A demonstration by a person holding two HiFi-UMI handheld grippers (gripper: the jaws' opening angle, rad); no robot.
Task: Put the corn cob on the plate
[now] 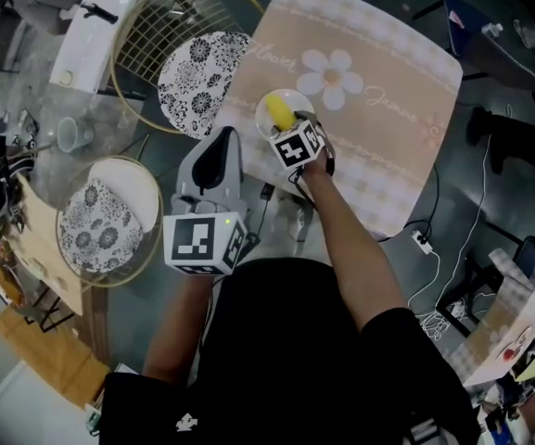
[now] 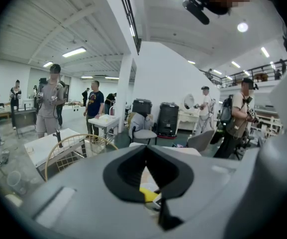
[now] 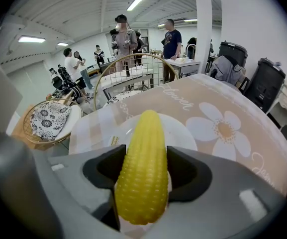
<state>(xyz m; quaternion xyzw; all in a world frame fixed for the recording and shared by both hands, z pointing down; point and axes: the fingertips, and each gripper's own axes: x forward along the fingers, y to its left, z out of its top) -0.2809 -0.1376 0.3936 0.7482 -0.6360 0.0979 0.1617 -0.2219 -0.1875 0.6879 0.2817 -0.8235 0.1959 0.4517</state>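
Note:
My right gripper (image 1: 284,123) is shut on the yellow corn cob (image 1: 280,114), with a black jaw on either side of the cob (image 3: 142,168) in the right gripper view. The cob's tip points out over a small white plate (image 3: 185,133). The plate (image 1: 299,95) sits near the front left edge of a beige flower-print tablecloth (image 1: 378,72). I cannot tell if the cob touches the plate. My left gripper (image 1: 222,145) is held back near the person's body, left of the right arm, jaws together and holding nothing (image 2: 145,156).
Two round wire-framed seats with black-and-white patterned cushions (image 1: 202,82) (image 1: 100,225) stand left of the table. A glass cup (image 1: 70,134) sits on a glass top at far left. A power strip (image 1: 422,241) and cables lie on the floor at right. People stand in the background.

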